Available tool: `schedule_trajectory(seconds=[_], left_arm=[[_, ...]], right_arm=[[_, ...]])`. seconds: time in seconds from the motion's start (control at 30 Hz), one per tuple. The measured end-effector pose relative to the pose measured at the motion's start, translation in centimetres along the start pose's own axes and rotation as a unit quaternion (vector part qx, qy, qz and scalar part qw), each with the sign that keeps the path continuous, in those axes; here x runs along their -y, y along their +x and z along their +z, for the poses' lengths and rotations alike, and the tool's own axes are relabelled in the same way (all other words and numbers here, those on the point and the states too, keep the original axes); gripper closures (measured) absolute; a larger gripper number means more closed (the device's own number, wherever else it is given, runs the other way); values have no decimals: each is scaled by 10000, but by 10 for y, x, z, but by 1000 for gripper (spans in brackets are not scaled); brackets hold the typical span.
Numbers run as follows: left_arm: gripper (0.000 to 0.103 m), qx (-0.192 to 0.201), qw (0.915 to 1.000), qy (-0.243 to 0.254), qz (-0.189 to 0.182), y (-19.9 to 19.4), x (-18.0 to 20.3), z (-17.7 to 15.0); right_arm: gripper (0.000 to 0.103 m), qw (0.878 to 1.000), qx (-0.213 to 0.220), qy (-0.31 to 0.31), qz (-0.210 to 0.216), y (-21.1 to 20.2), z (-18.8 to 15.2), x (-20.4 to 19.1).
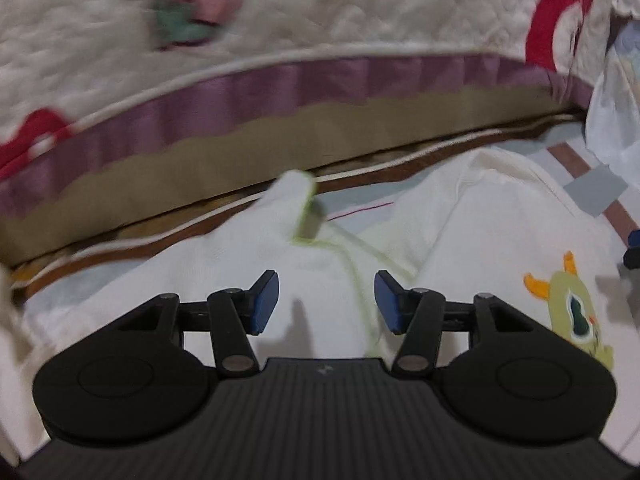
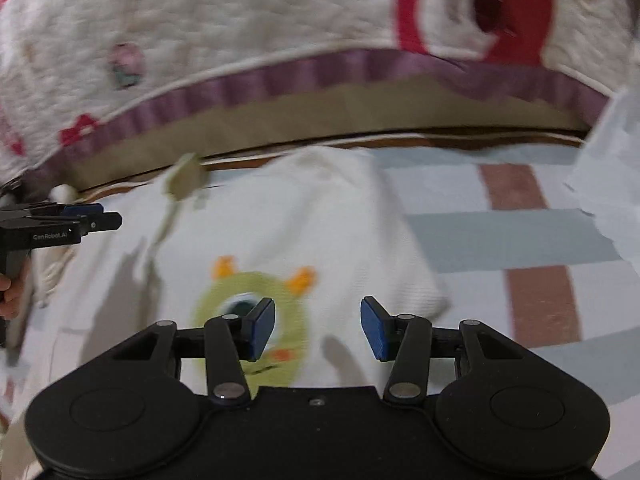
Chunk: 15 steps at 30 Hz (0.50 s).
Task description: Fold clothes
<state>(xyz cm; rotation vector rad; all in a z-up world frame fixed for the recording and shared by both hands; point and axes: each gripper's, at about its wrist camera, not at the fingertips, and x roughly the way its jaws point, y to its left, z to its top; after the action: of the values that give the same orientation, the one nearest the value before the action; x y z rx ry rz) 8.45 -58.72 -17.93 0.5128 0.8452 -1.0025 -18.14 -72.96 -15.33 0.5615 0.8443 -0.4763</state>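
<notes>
A cream child's shirt (image 1: 460, 232) with a green one-eyed monster print (image 1: 576, 312) lies crumpled on a checked sheet. Its lime-trimmed edge (image 1: 352, 276) runs between the blue pads of my left gripper (image 1: 326, 300), which hovers open just above the cloth. In the right wrist view the same shirt (image 2: 312, 216) spreads ahead, monster print (image 2: 256, 304) partly behind the left pad. My right gripper (image 2: 318, 328) is open over the print with nothing in it. The left gripper (image 2: 84, 216) shows at the far left, held by a hand (image 2: 10, 296).
A quilted cream blanket (image 1: 320, 12) with red and pink motifs and a purple border (image 1: 320, 80) rises behind the shirt. The checked sheet (image 2: 520, 240) extends to the right. A white crumpled cloth or bag (image 1: 612, 120) sits at the right edge.
</notes>
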Motion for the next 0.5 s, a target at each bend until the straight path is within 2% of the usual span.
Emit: schedule_trajectory(seconds=[0.1,0.2,0.27,0.3,0.37,0.43,0.5], left_arm=[[51,-420,9983,-364,-151,35,8,10],[51,-660,9959,-615,21,57,13,8],[55,-580,9967,-549,161,59,18,6],[60,-525,9971,-502,232,59,21,5],[87,-396,9981,-220,414,58,24,0],[93,-267,9989,-265,290,54,15,0],[94,-130,9973,-715,34,46,-2,-1]], right_arm=[[50,9998,39,97,-170,15,7,9],[50,9999,70,42,-152,27,15,8],[49,9999,115,-43,-68,34,21,3],[48,9998,149,-92,-41,38,23,0],[48,9997,189,-126,-83,46,26,-3],[48,9997,243,-69,-71,49,25,-1],[48,9994,327,56,32,50,22,3]])
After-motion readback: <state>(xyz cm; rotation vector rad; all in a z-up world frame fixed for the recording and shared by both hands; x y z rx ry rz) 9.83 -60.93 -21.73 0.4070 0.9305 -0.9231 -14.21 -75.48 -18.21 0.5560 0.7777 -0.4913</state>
